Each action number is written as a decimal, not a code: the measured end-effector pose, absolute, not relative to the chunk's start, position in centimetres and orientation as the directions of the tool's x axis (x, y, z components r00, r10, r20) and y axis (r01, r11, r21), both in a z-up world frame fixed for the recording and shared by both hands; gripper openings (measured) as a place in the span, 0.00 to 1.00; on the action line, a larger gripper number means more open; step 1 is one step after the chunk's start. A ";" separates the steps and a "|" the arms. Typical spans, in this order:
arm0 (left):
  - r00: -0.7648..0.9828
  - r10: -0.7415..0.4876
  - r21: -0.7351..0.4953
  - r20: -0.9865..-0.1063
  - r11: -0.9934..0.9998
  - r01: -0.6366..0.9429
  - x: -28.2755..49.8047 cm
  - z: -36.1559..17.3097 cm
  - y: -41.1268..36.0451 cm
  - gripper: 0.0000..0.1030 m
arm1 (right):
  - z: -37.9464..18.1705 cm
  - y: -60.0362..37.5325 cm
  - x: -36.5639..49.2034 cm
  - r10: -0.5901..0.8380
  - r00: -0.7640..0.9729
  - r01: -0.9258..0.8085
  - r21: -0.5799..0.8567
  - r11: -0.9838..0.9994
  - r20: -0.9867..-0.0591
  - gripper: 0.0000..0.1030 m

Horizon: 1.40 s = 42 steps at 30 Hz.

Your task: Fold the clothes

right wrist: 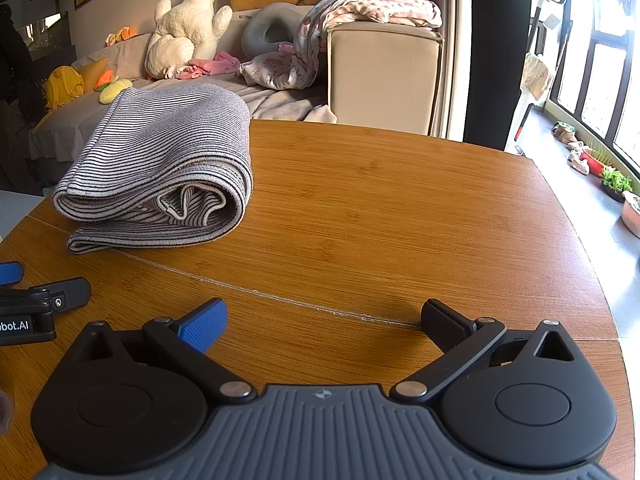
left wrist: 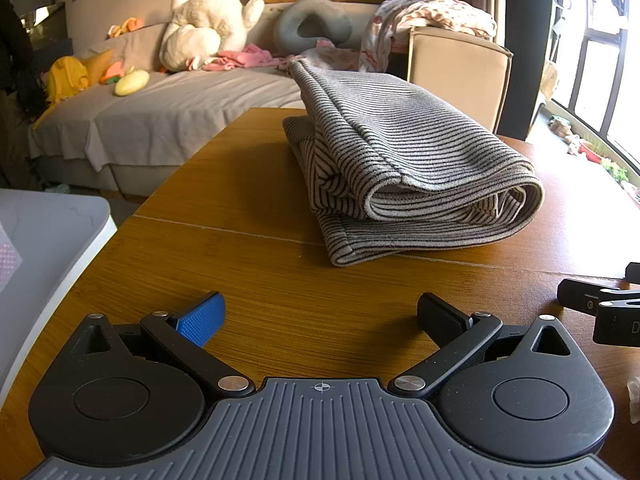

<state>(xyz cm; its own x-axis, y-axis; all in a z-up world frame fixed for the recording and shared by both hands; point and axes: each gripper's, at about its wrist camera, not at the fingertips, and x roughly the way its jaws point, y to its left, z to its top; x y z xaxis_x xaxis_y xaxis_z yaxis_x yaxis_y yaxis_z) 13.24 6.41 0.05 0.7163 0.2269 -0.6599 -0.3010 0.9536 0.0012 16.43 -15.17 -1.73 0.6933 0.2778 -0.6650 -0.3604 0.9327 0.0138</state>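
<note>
A grey garment with thin black stripes [left wrist: 404, 160] lies folded in a thick bundle on the wooden table [left wrist: 240, 208]. In the right wrist view the same striped garment [right wrist: 164, 160] sits at the left of the table [right wrist: 400, 208]. My left gripper [left wrist: 320, 316] rests low over the near table edge, open and holding nothing, well short of the garment. My right gripper [right wrist: 322, 320] is also open and holds nothing, to the right of the bundle. Each camera catches the other gripper at its frame edge: the right gripper [left wrist: 600, 308], the left gripper [right wrist: 40, 304].
A sofa [left wrist: 172, 100] behind the table holds a white plush toy [left wrist: 208, 20], a grey neck pillow [left wrist: 312, 20], pink clothes [left wrist: 244, 58] and a patterned blanket [left wrist: 432, 16]. A white surface [left wrist: 48, 248] stands at the table's left. Windows and plants [right wrist: 612, 180] are at right.
</note>
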 end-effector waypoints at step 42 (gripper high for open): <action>0.717 0.219 -0.001 -0.662 0.956 -0.294 13.7 0.1 6.7 1.00 | -1.8 -15.0 16.4 0.271 0.696 -0.355 0.010 0.935 -0.665 1.00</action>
